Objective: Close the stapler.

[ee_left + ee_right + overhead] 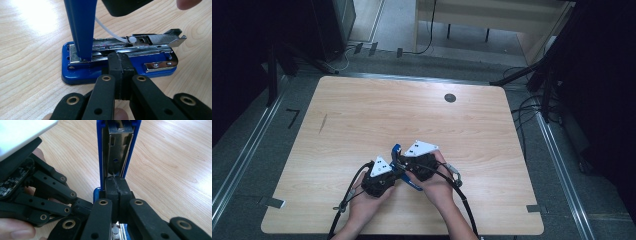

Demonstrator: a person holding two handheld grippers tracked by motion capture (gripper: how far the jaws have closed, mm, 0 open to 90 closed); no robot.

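Black jaws of the left gripper [119, 75] were pressed together against the near edge of the blue stapler [75, 75], whether pinching it I could not tell. It lay at the near middle of the wooden table [362, 110], lid swung upright and magazine exposed. Right gripper [116, 192] jaws met at the lid's foot. Opening looked done; loading and closing remained, I judged.

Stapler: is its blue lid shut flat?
No. In the left gripper view the stapler's blue lid stands up, leaving the metal staple track bare.
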